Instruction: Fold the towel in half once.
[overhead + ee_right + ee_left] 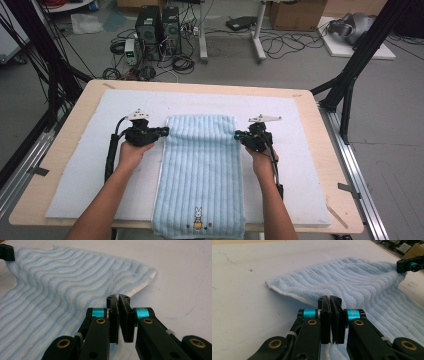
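Now, towel [201, 170] lies lengthwise on white pad [80, 175], near end w/ bunny hanging off table [60, 150] edge. L gripper [163, 131] pinches its left edge, R gripper [237, 135] its right edge; both jaws closed tight on cloth.

A light-blue ribbed towel [200, 160], rabbit-embroidered near end overhanging the table edge, lies lengthwise.

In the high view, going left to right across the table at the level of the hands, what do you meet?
White mat → left tool → blue towel → right tool → white mat again.
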Available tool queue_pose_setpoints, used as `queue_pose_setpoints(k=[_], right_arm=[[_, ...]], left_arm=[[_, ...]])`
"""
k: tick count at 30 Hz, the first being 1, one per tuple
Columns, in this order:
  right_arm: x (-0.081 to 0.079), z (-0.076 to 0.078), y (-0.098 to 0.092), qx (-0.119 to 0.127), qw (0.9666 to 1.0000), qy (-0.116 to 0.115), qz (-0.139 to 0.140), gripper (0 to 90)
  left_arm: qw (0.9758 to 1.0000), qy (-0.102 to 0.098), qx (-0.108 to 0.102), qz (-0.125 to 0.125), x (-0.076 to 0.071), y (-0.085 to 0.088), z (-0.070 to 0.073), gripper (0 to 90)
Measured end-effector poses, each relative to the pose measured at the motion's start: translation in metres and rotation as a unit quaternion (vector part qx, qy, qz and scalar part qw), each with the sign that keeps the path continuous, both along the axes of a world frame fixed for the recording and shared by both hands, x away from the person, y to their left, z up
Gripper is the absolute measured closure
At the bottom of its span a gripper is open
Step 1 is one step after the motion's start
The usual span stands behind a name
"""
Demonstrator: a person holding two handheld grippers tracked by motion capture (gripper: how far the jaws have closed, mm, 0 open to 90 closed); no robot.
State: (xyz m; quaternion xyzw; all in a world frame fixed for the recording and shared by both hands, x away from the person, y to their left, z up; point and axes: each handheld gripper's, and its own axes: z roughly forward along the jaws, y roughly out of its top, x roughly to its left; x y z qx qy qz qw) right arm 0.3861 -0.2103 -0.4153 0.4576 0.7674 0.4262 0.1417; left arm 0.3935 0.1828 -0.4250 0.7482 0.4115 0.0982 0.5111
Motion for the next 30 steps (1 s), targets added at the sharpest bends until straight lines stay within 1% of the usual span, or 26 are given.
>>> queue_pose_setpoints(k=[1, 2, 4, 5, 6, 7, 9, 11, 12, 17, 21, 23, 25, 30], right_arm=[[-0.002, 0.001, 0.000, -0.003, 1.0000, 0.004, 0.002, 86.5], [-0.004, 0.001, 0.001, -0.006, 1.0000, 0.003, 0.005, 86.5], [-0.009, 0.004, 0.002, -0.007, 0.9999, -0.009, 0.007, 86.4], [-0.012, 0.004, 0.002, -0.006, 0.9999, -0.009, 0.008, 86.3], [-0.014, 0.004, 0.001, -0.007, 0.9998, -0.014, 0.009, 86.3], [-0.017, 0.003, 0.001, -0.004, 0.9999, -0.013, 0.008, 86.3], [-0.021, 0.000, 0.000, -0.004, 0.9999, -0.014, 0.008, 86.3], [-0.026, -0.003, -0.002, -0.006, 0.9999, -0.011, 0.009, 86.1], [-0.027, -0.004, -0.003, -0.005, 0.9999, -0.011, 0.010, 86.0], [-0.038, -0.007, -0.007, -0.002, 0.9998, -0.009, 0.016, 85.8], [-0.049, -0.006, -0.007, 0.000, 0.9996, -0.019, 0.023, 85.8], [-0.054, -0.007, -0.006, -0.004, 0.9995, -0.021, 0.026, 85.7], [-0.057, -0.008, -0.006, -0.003, 0.9994, -0.021, 0.028, 85.7], [-0.065, -0.009, -0.006, 0.001, 0.9993, -0.023, 0.029, 85.5]], left_arm=[[1.0000, 0.000, -0.002, -0.001, -0.002, 0.000, 0.000, 86.6], [1.0000, 0.000, 0.001, -0.004, -0.004, -0.001, 0.000, 86.6], [0.9999, -0.007, 0.002, -0.009, -0.010, -0.002, 0.000, 86.5], [0.9999, -0.004, 0.006, -0.014, -0.012, -0.002, 0.000, 86.5], [0.9998, -0.008, 0.009, -0.017, -0.014, -0.003, 0.000, 86.5], [0.9998, -0.013, 0.007, -0.016, -0.017, -0.003, 0.000, 86.5], [0.9997, -0.013, 0.005, -0.021, -0.020, -0.003, 0.000, 86.5], [0.9996, -0.016, 0.004, -0.024, -0.024, -0.003, -0.001, 86.3], [0.9995, -0.014, 0.004, -0.028, -0.025, -0.004, -0.001, 86.3], [0.9989, -0.024, 0.007, -0.039, -0.037, -0.006, -0.003, 86.1], [0.9987, -0.026, 0.005, -0.044, -0.044, -0.005, -0.005, 86.1], [0.9986, -0.026, 0.002, -0.046, -0.047, -0.004, -0.006, 86.1], [0.9985, -0.027, -0.003, -0.047, -0.051, -0.003, -0.007, 86.1], [0.9984, -0.026, -0.001, -0.050, -0.060, 0.000, -0.012, 86.0]])
